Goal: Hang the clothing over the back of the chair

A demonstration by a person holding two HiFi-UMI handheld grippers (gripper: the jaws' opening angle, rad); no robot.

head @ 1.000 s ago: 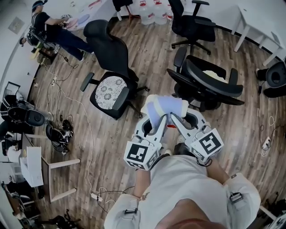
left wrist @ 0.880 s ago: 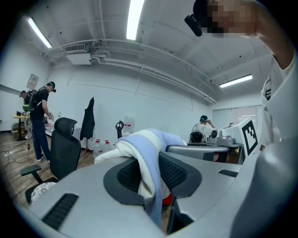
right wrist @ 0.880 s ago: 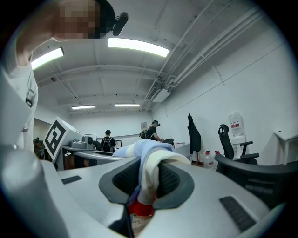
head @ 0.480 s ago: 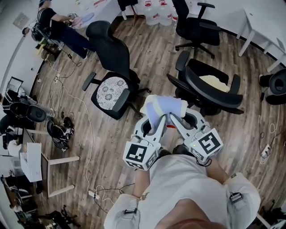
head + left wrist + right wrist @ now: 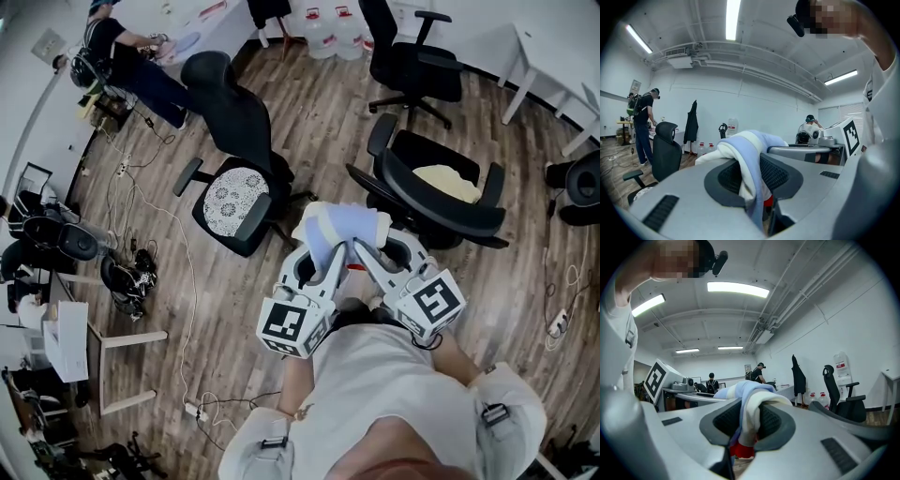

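1. Since one second before, the black mesh office chair (image 5: 441, 204) on the right showed more of its cream seat cushion (image 5: 448, 182) in the head view. The two grippers and their load kept almost the same place in that view.
2. The soft light blue and white clothing (image 5: 339, 227) was bunched up and held in the air in front of the person, between both grippers. It was to the left of that chair and on its near side, not touching it.
3. The left gripper (image 5: 324, 255) had its jaws clamped on the clothing (image 5: 746, 157), with the cloth pressed between the dark pads (image 5: 726, 176).
4. The right gripper (image 5: 374, 249) was also closed on the clothing (image 5: 751, 403), and the fabric bulged over its jaws.
5. A second black chair with a white lace seat cover (image 5: 232, 194) stood further left on the wooden plank floor (image 5: 309, 122).
6. At the far left, another person (image 5: 122, 58) stood at a table.
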